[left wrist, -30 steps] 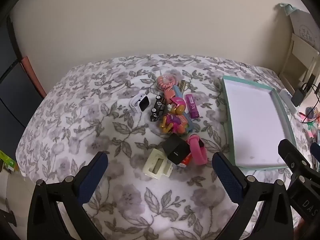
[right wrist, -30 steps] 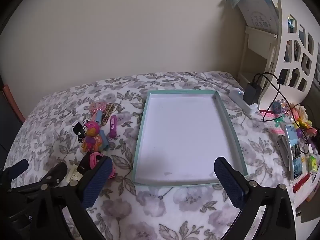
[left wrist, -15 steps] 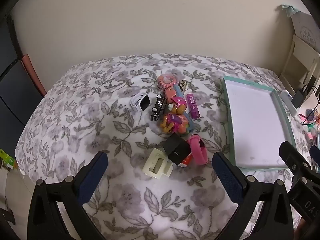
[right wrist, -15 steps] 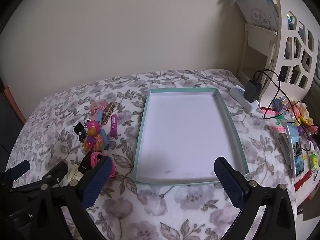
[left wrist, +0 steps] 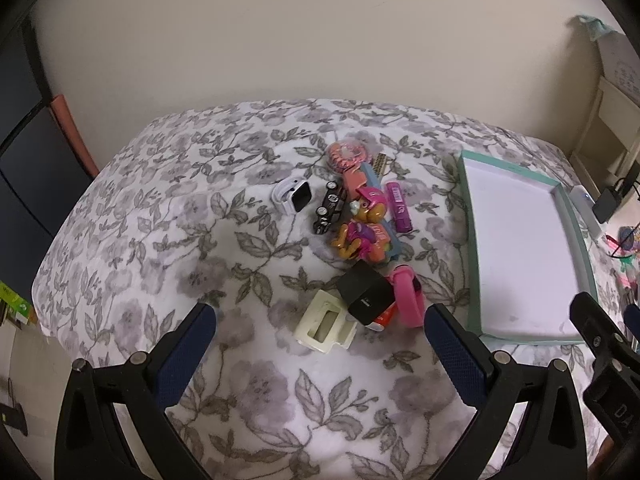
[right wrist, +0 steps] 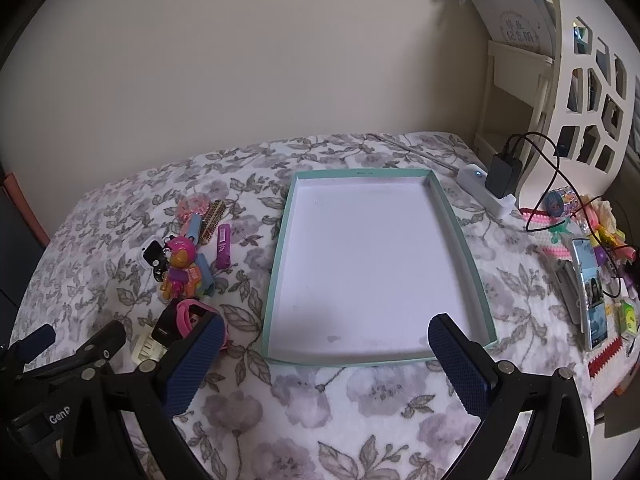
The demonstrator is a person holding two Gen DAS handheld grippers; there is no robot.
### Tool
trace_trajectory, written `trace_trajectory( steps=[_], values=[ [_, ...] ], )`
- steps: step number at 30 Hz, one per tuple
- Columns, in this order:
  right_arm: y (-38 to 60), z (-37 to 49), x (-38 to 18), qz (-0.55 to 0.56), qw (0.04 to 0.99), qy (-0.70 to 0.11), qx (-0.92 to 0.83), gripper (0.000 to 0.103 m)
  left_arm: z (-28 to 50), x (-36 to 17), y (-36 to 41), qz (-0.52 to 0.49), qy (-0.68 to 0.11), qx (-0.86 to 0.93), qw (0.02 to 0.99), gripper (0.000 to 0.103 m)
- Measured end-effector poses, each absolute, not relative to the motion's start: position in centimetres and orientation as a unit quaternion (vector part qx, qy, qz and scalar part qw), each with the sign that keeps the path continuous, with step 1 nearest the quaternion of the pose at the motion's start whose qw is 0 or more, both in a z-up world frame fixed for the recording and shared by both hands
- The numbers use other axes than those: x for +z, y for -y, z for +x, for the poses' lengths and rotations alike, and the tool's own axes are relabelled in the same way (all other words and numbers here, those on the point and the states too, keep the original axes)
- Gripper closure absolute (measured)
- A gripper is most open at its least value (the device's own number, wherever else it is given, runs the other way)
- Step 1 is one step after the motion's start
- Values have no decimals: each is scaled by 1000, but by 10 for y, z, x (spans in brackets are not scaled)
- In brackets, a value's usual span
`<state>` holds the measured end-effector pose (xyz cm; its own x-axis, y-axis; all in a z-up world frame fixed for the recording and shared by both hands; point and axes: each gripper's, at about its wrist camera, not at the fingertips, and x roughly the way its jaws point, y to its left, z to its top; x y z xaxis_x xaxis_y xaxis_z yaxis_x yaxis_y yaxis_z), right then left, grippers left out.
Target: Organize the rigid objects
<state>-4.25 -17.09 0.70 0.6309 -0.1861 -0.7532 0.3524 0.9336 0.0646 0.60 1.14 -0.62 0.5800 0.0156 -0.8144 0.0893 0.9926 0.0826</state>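
A pile of small objects lies on the floral bedspread: a cream plastic block (left wrist: 325,326), a black cube (left wrist: 365,297), a pink watch (left wrist: 409,295), a toy figure (left wrist: 366,228), a purple tube (left wrist: 399,208), a black toy car (left wrist: 330,207), a white smartwatch (left wrist: 293,195) and a pink round case (left wrist: 345,154). A teal-rimmed white tray (right wrist: 460,240) sits empty to their right. My left gripper (left wrist: 320,352) hovers open just short of the cream block. My right gripper (right wrist: 326,356) hangs open over the tray's near edge.
To the right of the tray lie a white power strip (right wrist: 486,190) with a black charger and cable, a phone (right wrist: 590,292), and several colourful trinkets. A white cut-out shelf (right wrist: 592,80) stands at the far right. The wall runs behind the bed.
Both views have drawn back slightly; the pile and the tray sit a little lower and smaller in view. Nothing on the bed has moved.
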Motion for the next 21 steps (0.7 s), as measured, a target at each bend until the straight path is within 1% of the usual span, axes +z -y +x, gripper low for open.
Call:
trace_trajectory(
  steps=[21],
  values=[
    [171, -41, 2, 105, 891, -415, -153, 0, 10, -9, -25, 37, -467, 1, 883, 0]
  ],
)
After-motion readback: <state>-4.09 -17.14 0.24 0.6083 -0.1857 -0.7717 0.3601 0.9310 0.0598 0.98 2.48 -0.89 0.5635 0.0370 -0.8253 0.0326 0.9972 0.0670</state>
